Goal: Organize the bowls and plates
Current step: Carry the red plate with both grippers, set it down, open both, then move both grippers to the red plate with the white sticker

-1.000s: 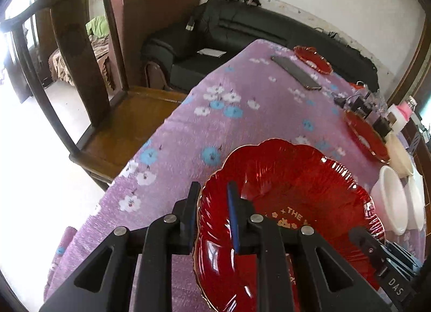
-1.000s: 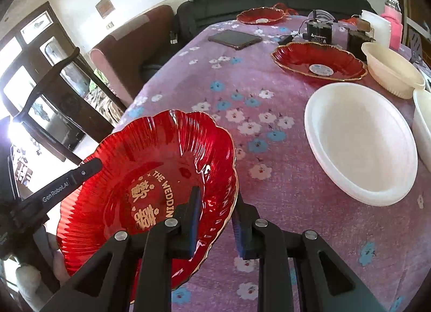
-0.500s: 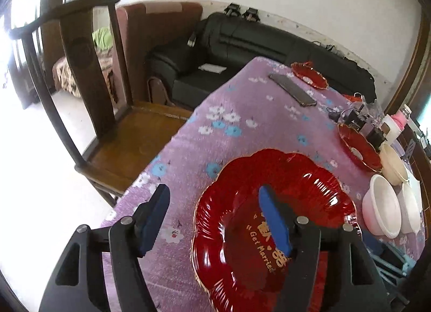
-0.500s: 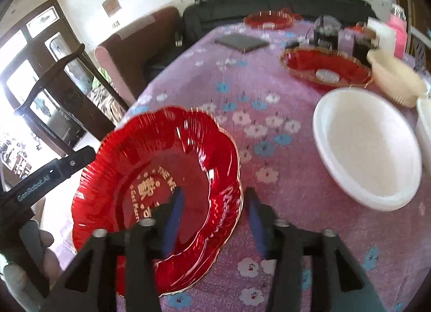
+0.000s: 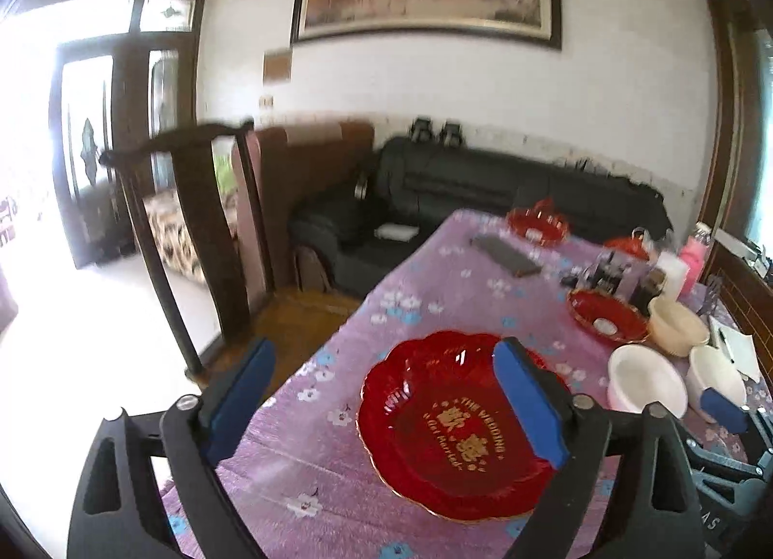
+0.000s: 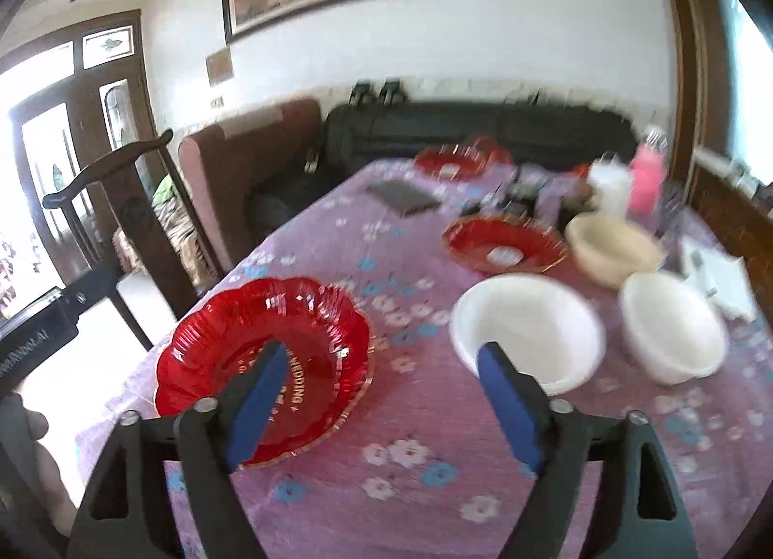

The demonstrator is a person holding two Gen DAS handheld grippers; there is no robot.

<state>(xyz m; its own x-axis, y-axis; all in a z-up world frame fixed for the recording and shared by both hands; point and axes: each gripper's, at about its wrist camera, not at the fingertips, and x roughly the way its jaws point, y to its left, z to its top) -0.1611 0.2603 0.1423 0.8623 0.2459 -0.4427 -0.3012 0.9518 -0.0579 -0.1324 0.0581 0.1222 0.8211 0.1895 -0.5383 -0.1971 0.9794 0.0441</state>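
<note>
On the tablecloth (image 5: 435,288) rests the red plate (image 5: 454,428) (both grippers spread wide).

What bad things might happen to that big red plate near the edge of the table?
1. The big red plate lies close to the table corner, above the wooden chair. A bump from either open gripper, the left or the right, might push it off, and it looks breakable.
2. The white bowl sits just ahead of the right gripper, with another white bowl beside it. A quick reach may knock them together.
</note>
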